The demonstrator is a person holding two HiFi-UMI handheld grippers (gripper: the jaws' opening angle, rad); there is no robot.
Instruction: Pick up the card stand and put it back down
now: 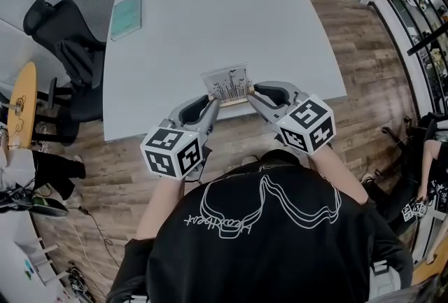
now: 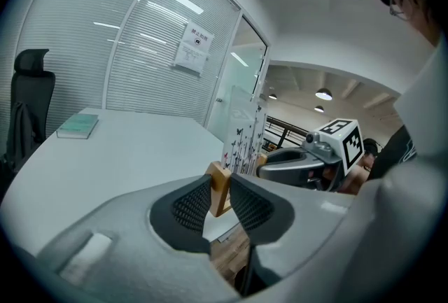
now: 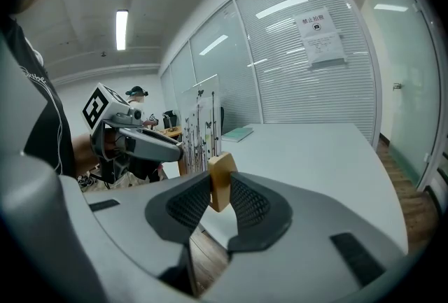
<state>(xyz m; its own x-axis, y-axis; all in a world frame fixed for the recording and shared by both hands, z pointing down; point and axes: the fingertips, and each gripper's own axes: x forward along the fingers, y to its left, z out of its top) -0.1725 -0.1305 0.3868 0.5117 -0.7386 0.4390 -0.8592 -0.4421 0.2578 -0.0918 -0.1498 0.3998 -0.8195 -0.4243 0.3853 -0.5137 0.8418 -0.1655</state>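
1. Head view: the card stand [image 1: 227, 85] is upright at the near edge of the white worktop [image 1: 210, 15], held between two grippers. The left gripper [image 1: 213, 100] meets the stand's left end and the right gripper [image 1: 250, 93] its right end. A teal book [image 1: 127, 15] lies at the far left corner of the worktop, well apart from the stand. A black chair [image 1: 70, 50] stands beside the worktop on the left. This view does not show whether the stand's base touches the worktop.

2. Left gripper view: the left gripper [image 2: 220, 200] has its fingers [image 2: 190, 205] clamped on the wooden end of the stand's base [image 2: 222, 182]. The clear card [image 2: 243, 137], printed with butterflies and stems, rises from the base. Past the card, the right gripper [image 2: 269, 158] reaches in to the other end. The book [image 2: 78, 126] lies far off on the worktop.

3. Right gripper view: the right gripper [image 3: 220, 200] has its fingers [image 3: 189, 205] pressed on the opposite wooden end [image 3: 222, 179]. The card [image 3: 199, 127] stands upright behind it, and the left gripper [image 3: 178, 148] is at the far side.
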